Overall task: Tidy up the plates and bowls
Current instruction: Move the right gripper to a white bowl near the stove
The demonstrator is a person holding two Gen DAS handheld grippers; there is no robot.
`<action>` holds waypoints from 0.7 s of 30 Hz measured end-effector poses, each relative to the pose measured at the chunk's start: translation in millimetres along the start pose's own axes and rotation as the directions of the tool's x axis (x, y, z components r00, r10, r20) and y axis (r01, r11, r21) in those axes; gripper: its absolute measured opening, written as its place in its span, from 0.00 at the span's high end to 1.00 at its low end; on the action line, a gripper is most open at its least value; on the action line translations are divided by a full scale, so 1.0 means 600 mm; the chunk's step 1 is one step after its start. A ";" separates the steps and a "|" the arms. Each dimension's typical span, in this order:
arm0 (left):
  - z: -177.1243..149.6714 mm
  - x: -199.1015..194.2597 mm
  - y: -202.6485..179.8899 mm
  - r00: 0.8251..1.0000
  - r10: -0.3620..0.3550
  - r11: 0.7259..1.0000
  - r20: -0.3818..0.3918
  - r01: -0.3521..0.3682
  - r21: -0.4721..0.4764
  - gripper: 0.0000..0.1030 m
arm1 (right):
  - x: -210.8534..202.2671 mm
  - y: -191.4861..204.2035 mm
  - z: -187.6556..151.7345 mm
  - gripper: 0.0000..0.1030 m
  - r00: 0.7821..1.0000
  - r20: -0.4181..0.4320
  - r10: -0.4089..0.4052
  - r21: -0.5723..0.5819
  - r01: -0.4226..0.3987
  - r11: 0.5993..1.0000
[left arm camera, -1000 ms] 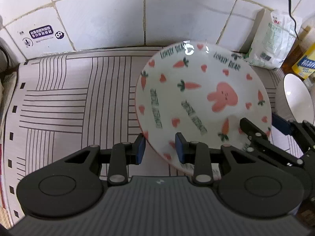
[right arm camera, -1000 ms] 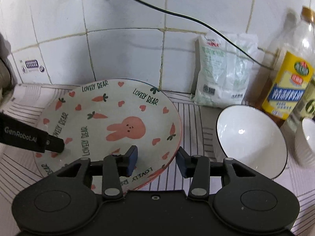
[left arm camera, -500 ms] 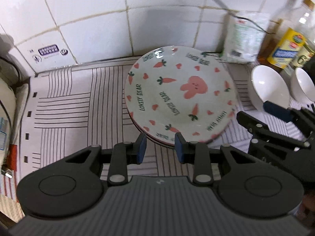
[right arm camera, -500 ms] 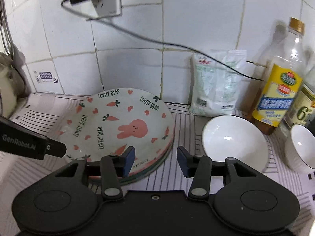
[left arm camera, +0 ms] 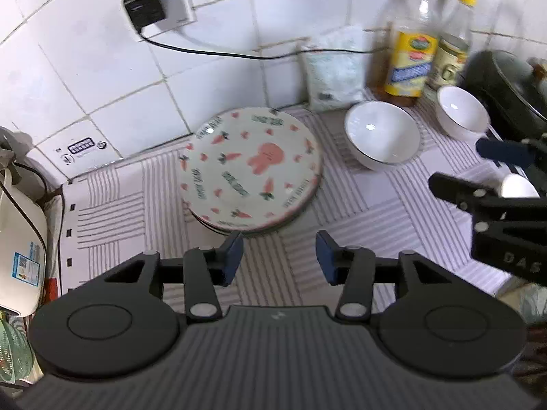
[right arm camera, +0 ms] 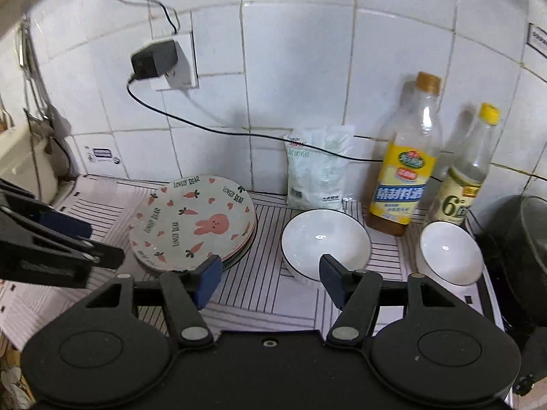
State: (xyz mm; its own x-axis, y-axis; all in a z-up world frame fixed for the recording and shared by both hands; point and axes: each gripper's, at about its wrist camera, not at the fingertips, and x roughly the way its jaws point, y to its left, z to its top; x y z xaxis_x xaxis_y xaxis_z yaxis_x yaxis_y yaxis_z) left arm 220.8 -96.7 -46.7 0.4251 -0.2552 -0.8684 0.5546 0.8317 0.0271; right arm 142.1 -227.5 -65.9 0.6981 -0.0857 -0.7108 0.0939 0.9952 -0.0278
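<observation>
Left tool (left arm camera: 278, 256) hangs above the striped counter (left arm camera: 359, 205), jaws opening, nothing between them. A stack of rabbit-pattern plates (left arm camera: 251, 171) lies just ahead. Right tool (right arm camera: 266, 276), also opening and empty, faces 2 white bowls (right arm camera: 326, 241) ahead to its right.

L wrist cam: above tabletop front edge, steep down-tilt twd back wall, mid range | R wrist cam: same front edge, further right, shallower tilt, more wall seen | shared: plate stack (left arm camera: 251, 171) (right arm camera: 193, 220), big white bowl (left arm camera: 381, 135) (right arm camera: 324, 241), small white bowl (left arm camera: 461, 111) (right arm camera: 449, 253), bottles at back edge
</observation>
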 end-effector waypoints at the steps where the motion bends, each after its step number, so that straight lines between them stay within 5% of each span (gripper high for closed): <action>1: -0.002 -0.005 -0.009 1.000 -0.005 1.000 -0.004 0.005 0.005 0.52 | -0.011 -0.005 -0.003 0.32 1.000 0.006 -0.001 0.000 0.001 1.000; 9: -0.010 -0.026 -0.077 0.999 -0.037 0.998 -0.023 0.038 0.040 0.40 | -0.092 -0.048 -0.033 0.17 0.999 0.033 -0.031 -0.013 0.031 0.999; 21: -0.003 -0.022 -0.197 0.994 -0.086 0.986 -0.061 0.093 0.136 0.31 | -0.160 -0.148 -0.110 0.16 0.991 0.051 -0.122 0.072 0.118 0.990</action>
State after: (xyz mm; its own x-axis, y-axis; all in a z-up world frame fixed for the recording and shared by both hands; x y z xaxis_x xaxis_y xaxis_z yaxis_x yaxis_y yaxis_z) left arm 148.2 -190.5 -39.2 0.3317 -0.2951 -0.8961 0.6839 0.7295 0.0130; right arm 19.9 -304.8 -41.5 0.7169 -0.2086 -0.6652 0.2268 0.9721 -0.0604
